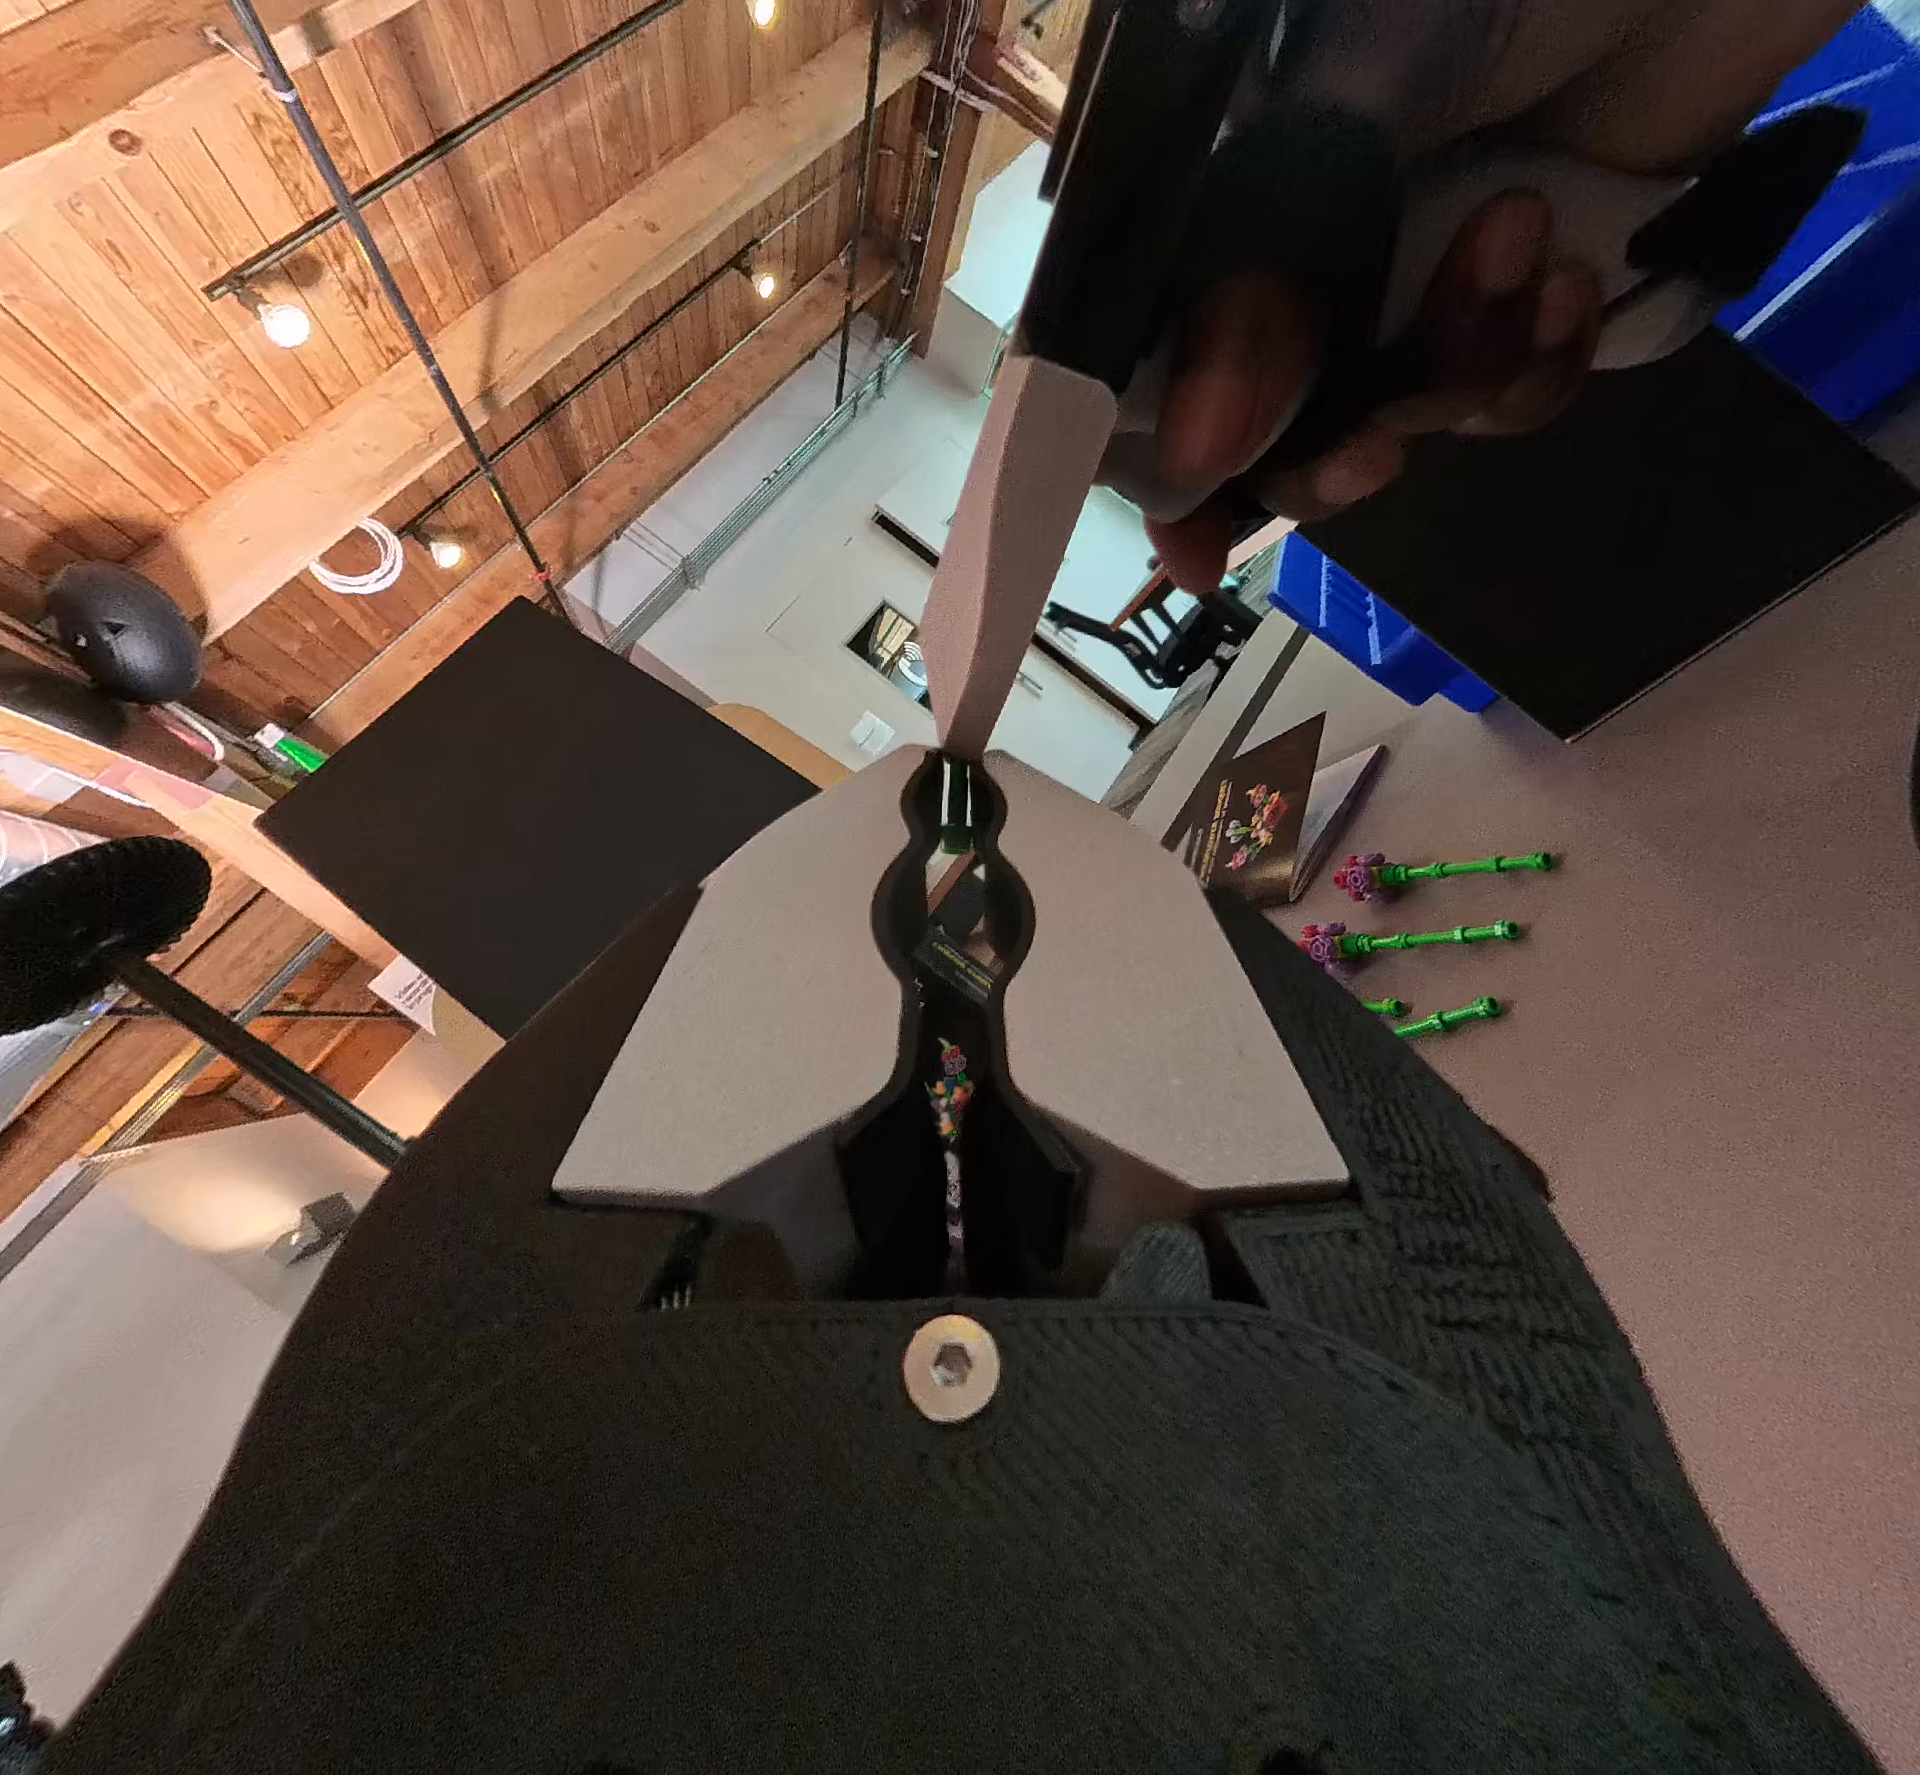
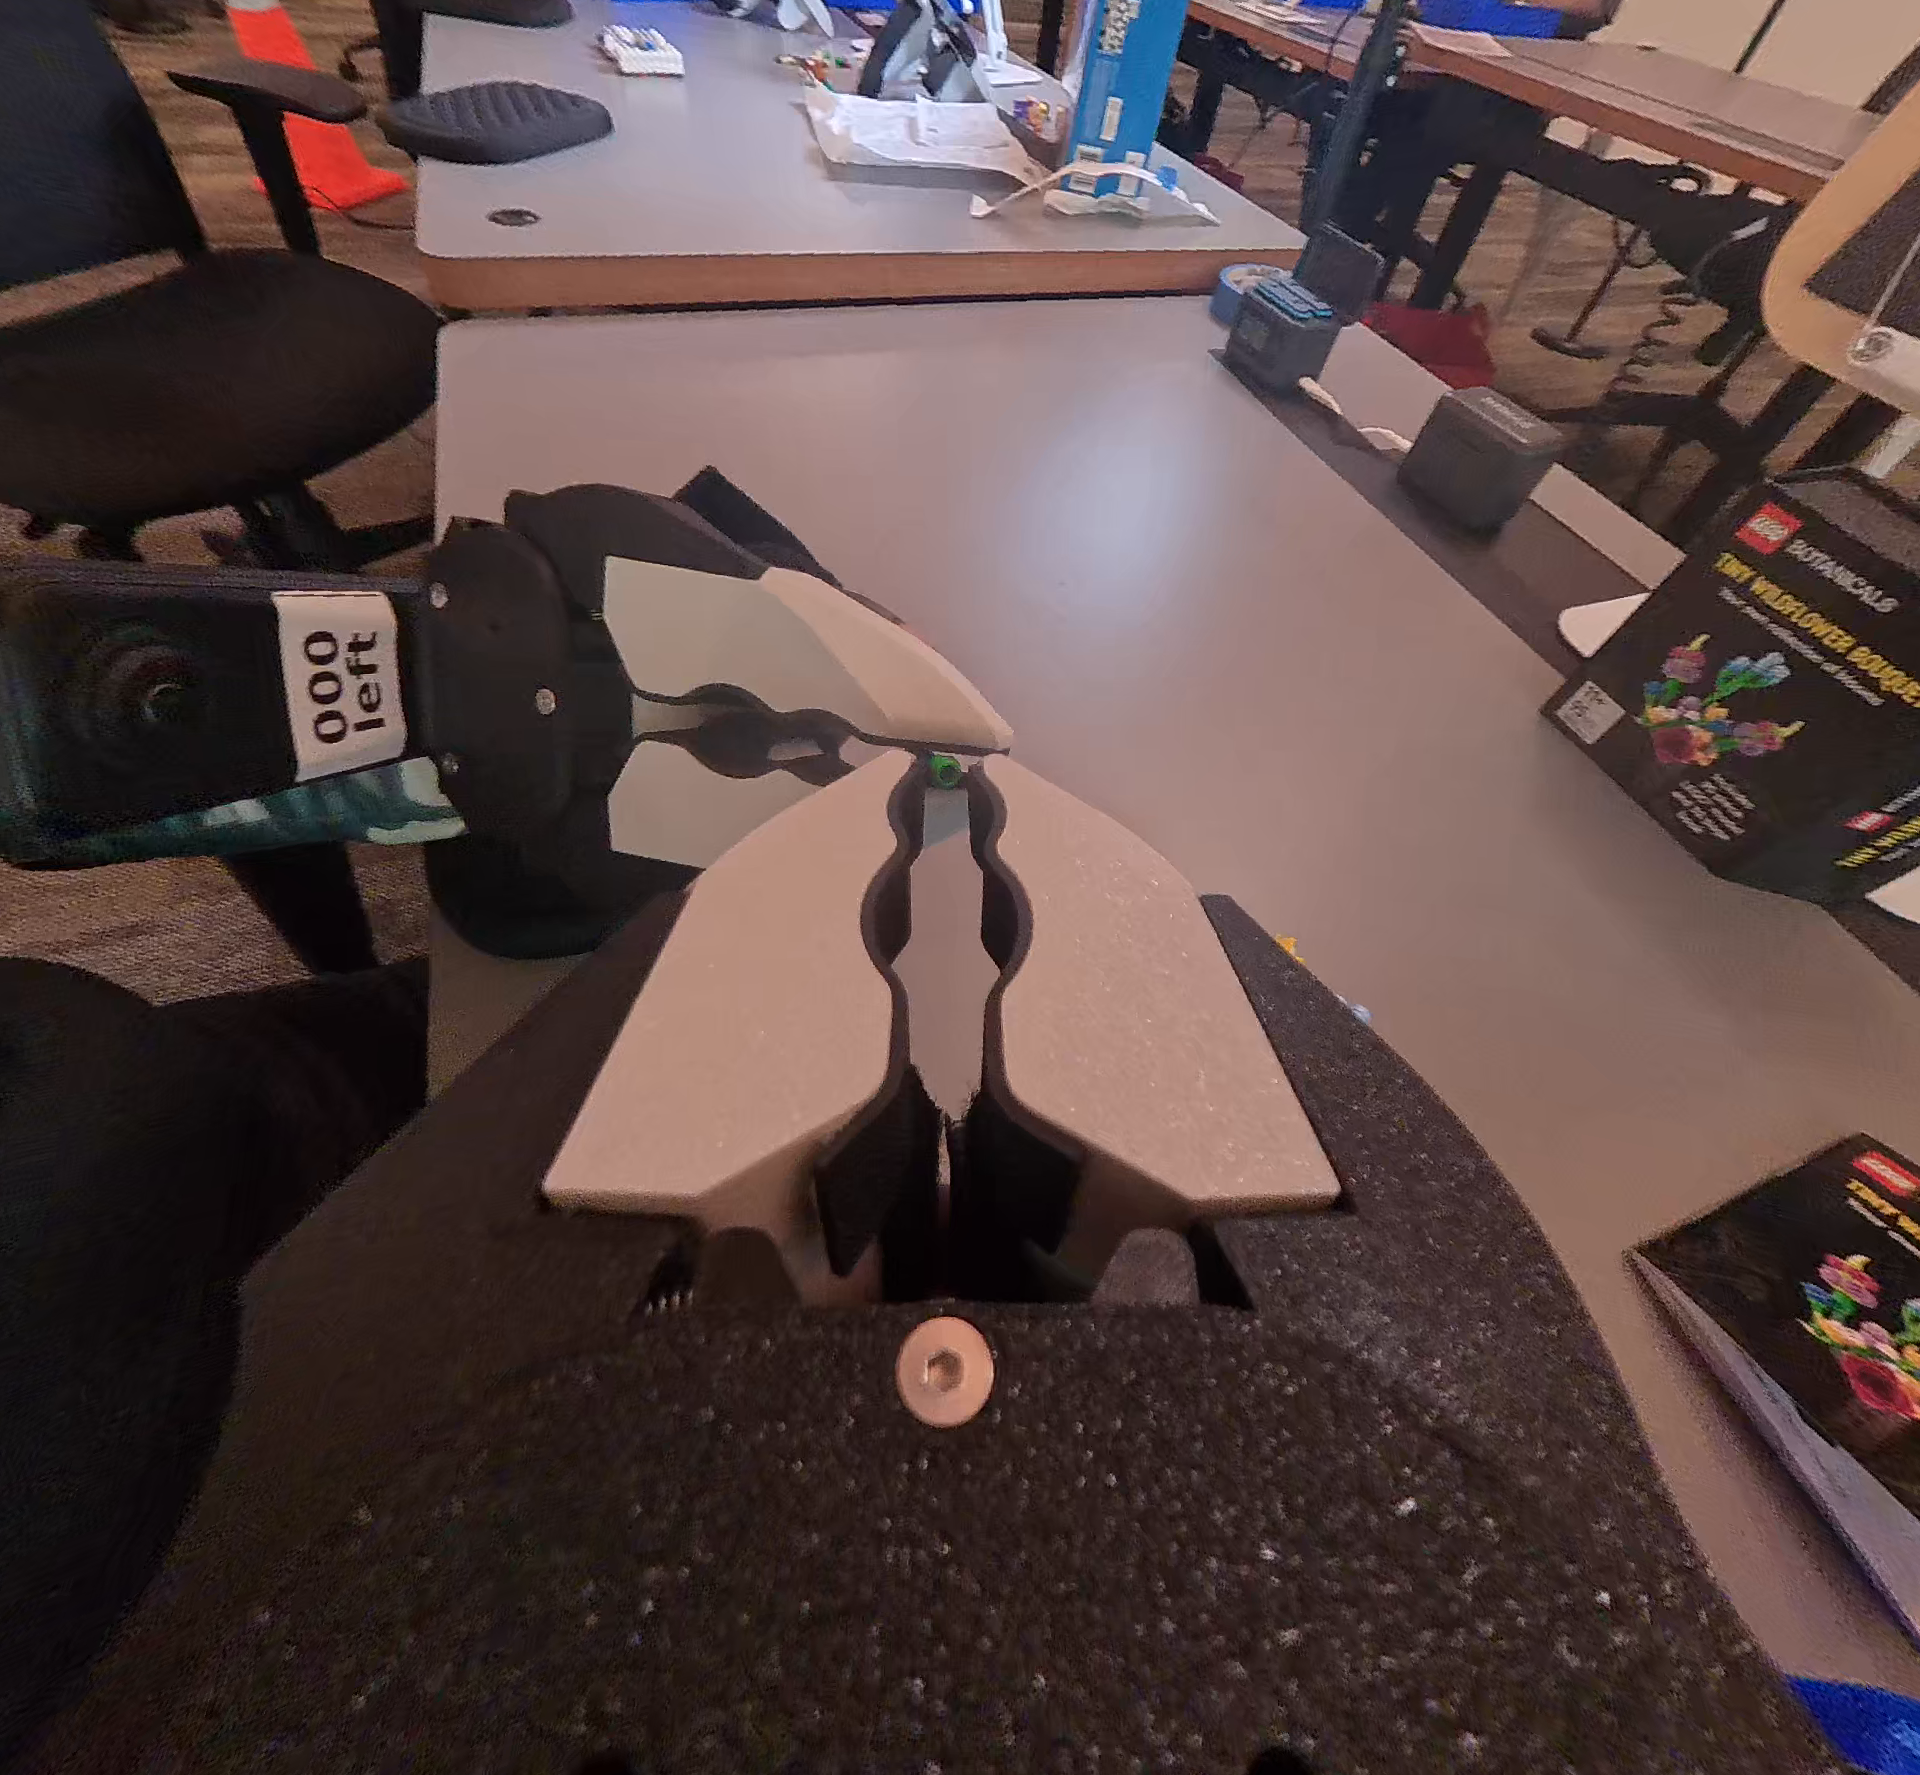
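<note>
In the left wrist view my left gripper (image 1: pixel 956 771) is closed on a small green stem piece (image 1: pixel 956 809) held in the notch at its fingertips. The right gripper (image 1: pixel 964 723), held by a hand (image 1: pixel 1455 291), comes down from above and meets the same spot. In the right wrist view my right gripper (image 2: pixel 941 775) pinches the green stem piece (image 2: pixel 943 771) at its tips. The left gripper (image 2: pixel 987 743) comes in from the left, and its tips touch the piece just above the grey table (image 2: pixel 1143 499).
Three green stems, two with purple flowers (image 1: pixel 1444 868), lie on the table to the right. A black booklet (image 2: pixel 1808 1310) and a black toy box (image 2: pixel 1766 686) are at the right. A small dark cube (image 2: pixel 1475 452) sits at the far edge; an office chair (image 2: pixel 208 375) stands left. Less than 4 cm separates the two grippers' tips.
</note>
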Motion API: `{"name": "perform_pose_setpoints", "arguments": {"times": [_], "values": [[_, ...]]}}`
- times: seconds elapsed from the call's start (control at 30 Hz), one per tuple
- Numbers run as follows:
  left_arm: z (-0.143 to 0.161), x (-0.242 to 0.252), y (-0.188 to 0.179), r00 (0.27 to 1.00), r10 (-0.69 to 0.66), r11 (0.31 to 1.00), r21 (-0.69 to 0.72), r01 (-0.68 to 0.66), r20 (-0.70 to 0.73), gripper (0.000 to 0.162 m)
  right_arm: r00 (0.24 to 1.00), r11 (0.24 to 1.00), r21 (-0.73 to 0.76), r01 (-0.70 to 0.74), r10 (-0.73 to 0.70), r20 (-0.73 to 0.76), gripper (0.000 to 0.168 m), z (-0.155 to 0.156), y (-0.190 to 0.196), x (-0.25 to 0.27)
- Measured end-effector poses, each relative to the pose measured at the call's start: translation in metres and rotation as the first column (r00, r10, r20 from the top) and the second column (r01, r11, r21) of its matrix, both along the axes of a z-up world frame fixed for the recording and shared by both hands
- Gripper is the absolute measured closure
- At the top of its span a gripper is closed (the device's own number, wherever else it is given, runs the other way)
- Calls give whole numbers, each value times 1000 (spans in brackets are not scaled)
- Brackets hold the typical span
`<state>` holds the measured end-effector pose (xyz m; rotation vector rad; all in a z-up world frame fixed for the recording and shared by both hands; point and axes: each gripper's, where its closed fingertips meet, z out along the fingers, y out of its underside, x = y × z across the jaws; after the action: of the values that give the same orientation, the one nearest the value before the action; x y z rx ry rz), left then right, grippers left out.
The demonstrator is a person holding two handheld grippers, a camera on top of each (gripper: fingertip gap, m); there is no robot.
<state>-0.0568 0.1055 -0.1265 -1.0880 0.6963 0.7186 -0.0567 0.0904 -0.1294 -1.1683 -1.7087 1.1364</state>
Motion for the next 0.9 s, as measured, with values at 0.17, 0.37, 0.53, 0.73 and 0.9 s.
{"name": "perform_pose_setpoints", "arguments": {"times": [0.17, 0.37, 0.53, 0.73, 0.9], "values": [[-1, -2, 1, 1000, 4, 1000, -15, -4, 21, 157, 1000, 999, 45, 12, -11, -22, 163, 1, 0, -2], [-2, -3, 2, 997, -29, 999, -40, 32, 73, 156, 999, 1000, 17, 0, 1, -34, 163, 6, 5, 3], [-4, -1, 3, 995, -54, 996, -60, 59, 83, 157, 1000, 1000, 8, -6, 6, -27, 163, 5, 7, 6], [-5, 2, 2, 994, -72, 995, -68, 78, 88, 157, 999, 999, -7, -35, 35, -18, 156, 3, 5, 6], [-8, 3, 3, 994, -78, 993, -77, 84, 80, 157, 998, 998, -16, -54, 54, -22, 163, 2, 3, 5]]}}
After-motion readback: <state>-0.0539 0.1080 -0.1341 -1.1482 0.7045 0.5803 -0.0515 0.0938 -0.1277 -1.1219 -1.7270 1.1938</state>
